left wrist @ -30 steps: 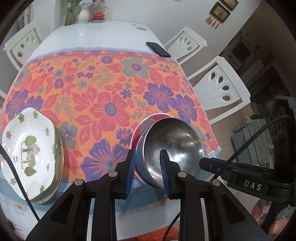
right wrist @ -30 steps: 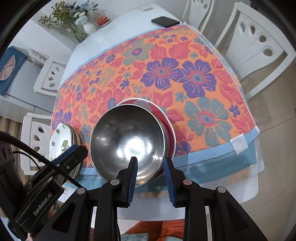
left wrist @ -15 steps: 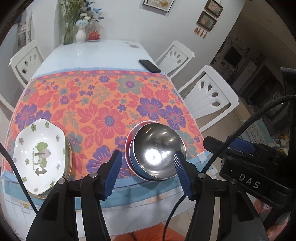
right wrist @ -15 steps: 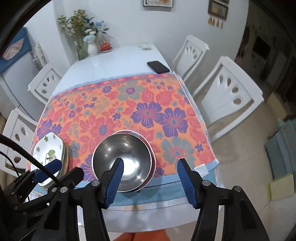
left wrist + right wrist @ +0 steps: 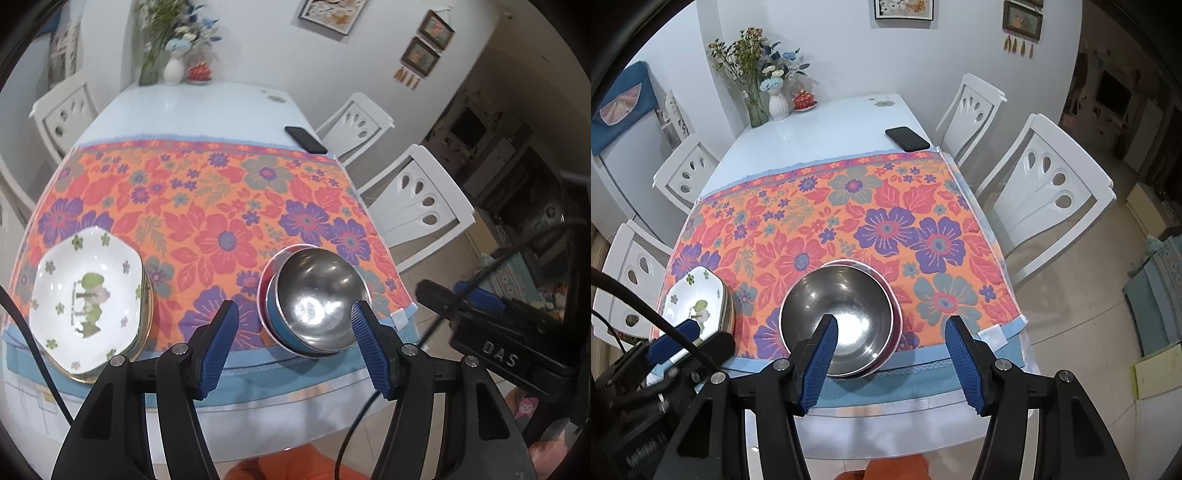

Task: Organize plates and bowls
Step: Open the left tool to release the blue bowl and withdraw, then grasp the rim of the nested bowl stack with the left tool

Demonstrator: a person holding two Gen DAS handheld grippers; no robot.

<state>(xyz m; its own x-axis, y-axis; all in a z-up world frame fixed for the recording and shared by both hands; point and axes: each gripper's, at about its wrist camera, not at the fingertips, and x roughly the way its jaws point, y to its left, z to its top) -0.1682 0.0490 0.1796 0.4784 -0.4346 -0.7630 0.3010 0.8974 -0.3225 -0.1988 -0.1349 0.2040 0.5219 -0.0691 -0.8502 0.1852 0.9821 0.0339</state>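
Note:
A steel bowl (image 5: 317, 295) sits nested in a blue bowl and a red-rimmed one near the table's front edge; it also shows in the right wrist view (image 5: 842, 314). A stack of white floral plates (image 5: 86, 295) lies at the front left, also in the right wrist view (image 5: 696, 306). My left gripper (image 5: 295, 347) is open and empty, held back above the front edge. My right gripper (image 5: 892, 354) is open and empty, also pulled back from the bowls.
A floral cloth (image 5: 849, 221) covers the near half of the white table. A black phone (image 5: 907, 138) lies at the far right. Vases with flowers (image 5: 764, 96) stand at the far end. White chairs (image 5: 1049, 192) flank the table.
Both grippers opened wide, let go of the steel bowl's rim, and drew back and up from the table. The bowl stack stays in place.

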